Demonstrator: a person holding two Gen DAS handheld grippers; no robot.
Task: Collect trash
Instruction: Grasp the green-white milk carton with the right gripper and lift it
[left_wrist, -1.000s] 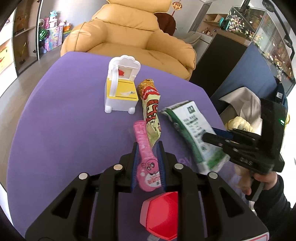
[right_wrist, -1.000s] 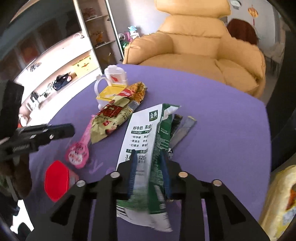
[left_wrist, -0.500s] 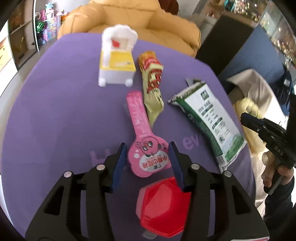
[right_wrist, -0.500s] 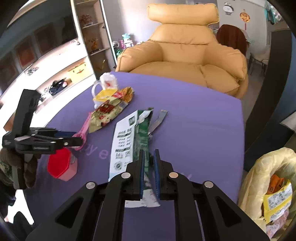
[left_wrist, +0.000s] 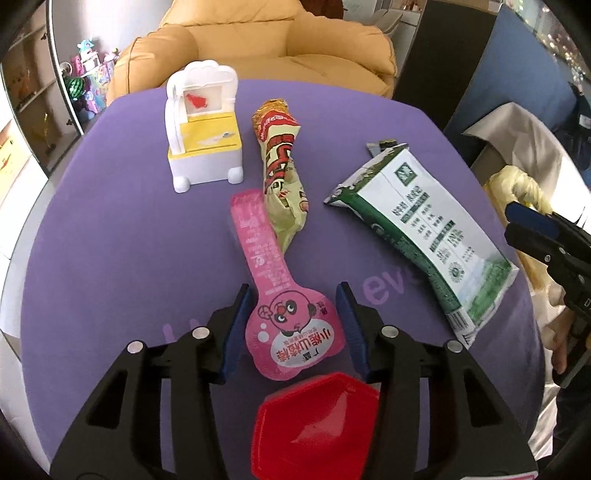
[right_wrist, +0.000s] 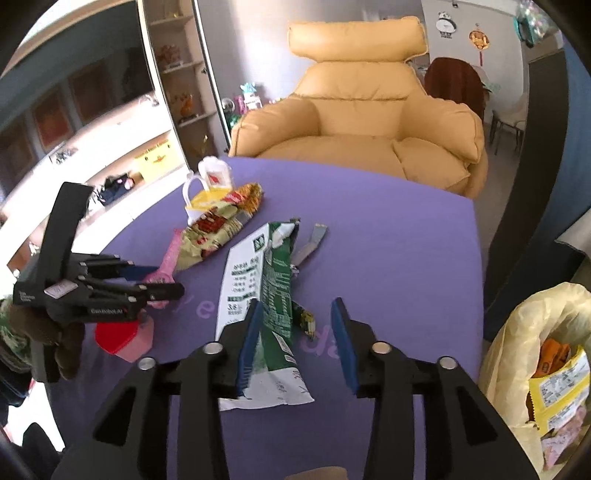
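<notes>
left wrist: left claw (left_wrist: 293, 325) gapes around pink wrapper (left_wrist: 284, 314), seemingly untouched

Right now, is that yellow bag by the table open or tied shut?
Open: the yellow bag gapes at its mouth, with wrappers showing inside.

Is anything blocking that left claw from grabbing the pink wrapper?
Nothing visible does. The left gripper is open, and the round end of the pink wrapper lies flat between its jaws. The red container sits nearer the camera, behind the fingertips.
</notes>
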